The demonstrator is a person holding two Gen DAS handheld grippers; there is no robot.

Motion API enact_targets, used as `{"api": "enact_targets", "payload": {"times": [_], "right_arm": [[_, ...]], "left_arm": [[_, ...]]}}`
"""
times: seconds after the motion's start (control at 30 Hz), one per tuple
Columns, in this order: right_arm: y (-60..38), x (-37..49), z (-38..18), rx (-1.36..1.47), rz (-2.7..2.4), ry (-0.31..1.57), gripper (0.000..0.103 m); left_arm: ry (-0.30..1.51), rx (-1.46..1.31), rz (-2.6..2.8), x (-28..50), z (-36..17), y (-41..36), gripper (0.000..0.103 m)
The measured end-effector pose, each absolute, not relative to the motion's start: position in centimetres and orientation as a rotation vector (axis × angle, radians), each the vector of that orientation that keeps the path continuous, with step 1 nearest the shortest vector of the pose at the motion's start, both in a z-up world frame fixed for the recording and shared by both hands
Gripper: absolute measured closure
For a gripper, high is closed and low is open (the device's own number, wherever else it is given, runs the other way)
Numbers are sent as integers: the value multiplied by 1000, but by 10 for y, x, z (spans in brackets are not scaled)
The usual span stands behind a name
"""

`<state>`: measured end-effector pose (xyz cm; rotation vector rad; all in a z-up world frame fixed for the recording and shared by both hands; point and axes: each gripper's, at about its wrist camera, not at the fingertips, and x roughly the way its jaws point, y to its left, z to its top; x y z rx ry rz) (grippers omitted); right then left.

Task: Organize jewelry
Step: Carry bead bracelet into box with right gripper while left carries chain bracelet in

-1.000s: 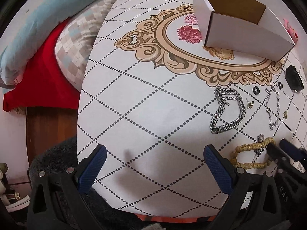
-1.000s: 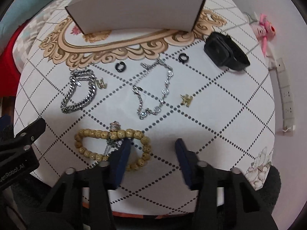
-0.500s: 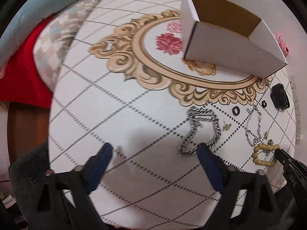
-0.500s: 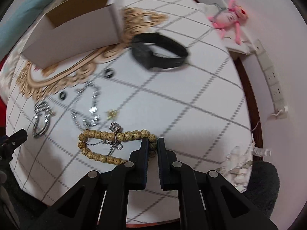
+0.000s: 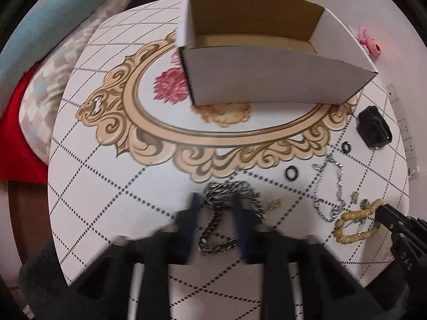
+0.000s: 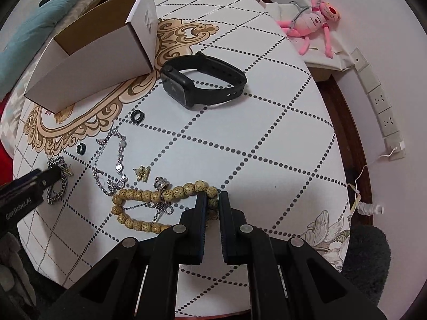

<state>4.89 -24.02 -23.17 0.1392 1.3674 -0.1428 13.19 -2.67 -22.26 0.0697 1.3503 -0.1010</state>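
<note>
The right gripper (image 6: 212, 200) is clamped on the end of the wooden bead bracelet (image 6: 160, 193), which lies on the table (image 6: 240, 133). The left gripper (image 5: 216, 208) has just been closing, its blurred fingers either side of the heavy silver chain bracelet (image 5: 226, 194); whether the pads press on it I cannot tell. "DAS" is printed on the right tool's side, and what looks like "GenRobot.AI" on the left. Farther off lie a thin silver chain (image 6: 112, 160), a black watch (image 6: 202, 80) and a white cardboard box (image 5: 267, 53).
</note>
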Motion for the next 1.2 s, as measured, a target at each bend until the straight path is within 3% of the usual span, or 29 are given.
{"api": "enact_targets", "payload": {"times": [0.2, 0.53, 1.2], "right_arm": [[-241, 46, -230, 165, -122, 1360, 94], [-253, 45, -208, 329, 15, 1319, 94], [-213, 103, -68, 329, 270, 1108, 94]], "left_arm": [[1339, 45, -101, 131, -217, -36, 101], [1276, -45, -124, 84, -161, -15, 101], [1102, -134, -260, 153, -56, -21, 101]]}}
